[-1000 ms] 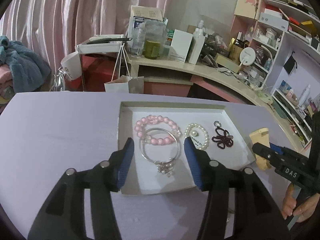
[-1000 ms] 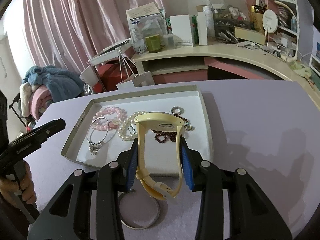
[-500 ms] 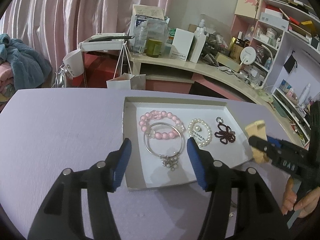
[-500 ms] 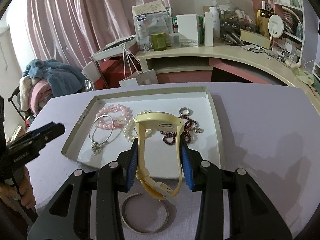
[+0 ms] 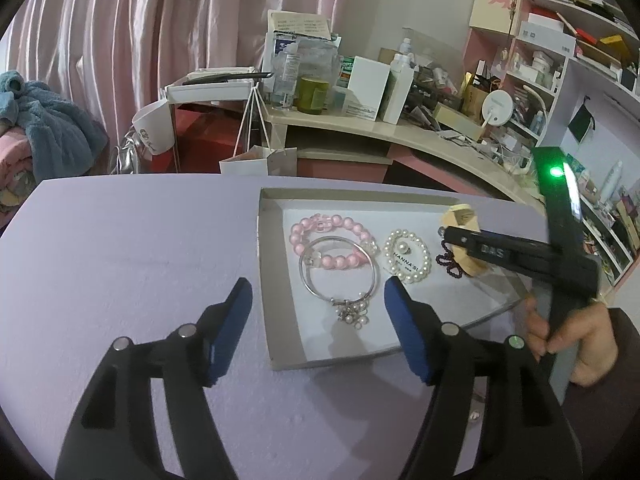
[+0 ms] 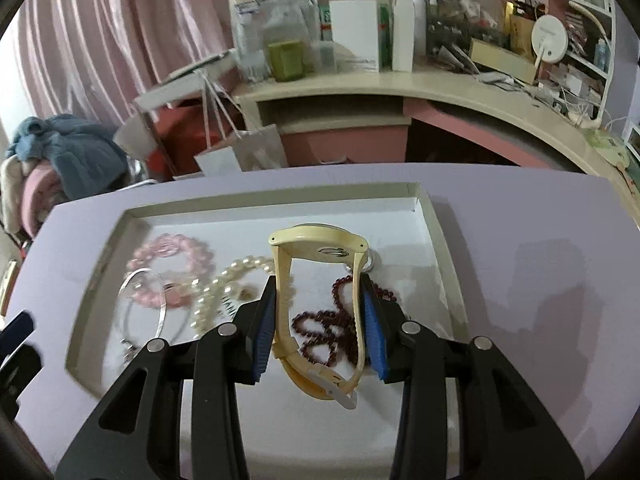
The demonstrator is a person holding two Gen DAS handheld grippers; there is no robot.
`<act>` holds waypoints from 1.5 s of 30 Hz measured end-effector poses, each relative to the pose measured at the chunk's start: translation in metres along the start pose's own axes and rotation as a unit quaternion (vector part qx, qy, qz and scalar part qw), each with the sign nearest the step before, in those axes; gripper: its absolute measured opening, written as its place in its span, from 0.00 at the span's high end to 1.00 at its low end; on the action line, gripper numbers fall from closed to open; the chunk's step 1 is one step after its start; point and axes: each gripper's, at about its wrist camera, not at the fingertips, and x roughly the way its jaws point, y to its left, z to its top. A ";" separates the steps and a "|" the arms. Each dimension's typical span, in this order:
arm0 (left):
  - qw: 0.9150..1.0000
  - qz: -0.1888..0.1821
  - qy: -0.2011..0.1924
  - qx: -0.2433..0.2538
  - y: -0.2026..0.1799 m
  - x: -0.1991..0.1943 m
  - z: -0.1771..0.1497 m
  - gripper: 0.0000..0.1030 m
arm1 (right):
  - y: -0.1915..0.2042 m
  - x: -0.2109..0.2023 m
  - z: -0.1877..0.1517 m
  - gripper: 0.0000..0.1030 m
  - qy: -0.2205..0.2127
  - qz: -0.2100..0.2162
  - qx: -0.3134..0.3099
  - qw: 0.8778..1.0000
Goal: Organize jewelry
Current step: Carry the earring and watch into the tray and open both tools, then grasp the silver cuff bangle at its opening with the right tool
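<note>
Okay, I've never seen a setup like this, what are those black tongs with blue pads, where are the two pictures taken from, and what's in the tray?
They are two hand-held grabbing tools, one in each of a person's hands, and each carries a camera that looks forward along its jaws. One picture comes from the left gripper, the other from the right gripper.

A shallow white tray sits on a lilac table. In it lie a pink bead bracelet, a silver bangle with charms, a pearl bracelet and dark red beads.

The right gripper's jaws are closed on a cream watch, held over the tray. The left gripper's jaws have just been opening, with nothing gripped. A hand holding the right tool shows in the left view.
</note>
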 end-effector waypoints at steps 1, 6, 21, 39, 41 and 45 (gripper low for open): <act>1.000 0.000 0.000 0.000 0.000 0.000 0.000 0.33 | 0.000 0.001 0.002 0.60 -0.006 0.002 0.000 1.000; 1.000 -0.001 0.002 -0.002 0.001 0.000 -0.002 0.32 | 0.006 -0.016 0.000 0.28 -0.040 0.000 -0.024 0.999; 1.000 -0.005 -0.013 -0.009 -0.002 -0.032 -0.018 0.29 | 0.017 -0.068 -0.031 0.28 -0.053 0.009 -0.051 0.997; 0.999 -0.004 -0.038 -0.008 -0.011 -0.089 -0.048 0.21 | 0.015 -0.100 -0.092 0.28 -0.031 0.026 -0.049 0.998; 0.999 -0.005 -0.037 -0.009 -0.011 -0.091 -0.051 0.20 | 0.018 -0.096 -0.099 0.28 -0.023 0.028 -0.049 0.998; 0.999 -0.003 -0.035 -0.010 -0.010 -0.096 -0.058 0.20 | 0.023 -0.091 -0.112 0.28 -0.005 0.030 -0.049 0.998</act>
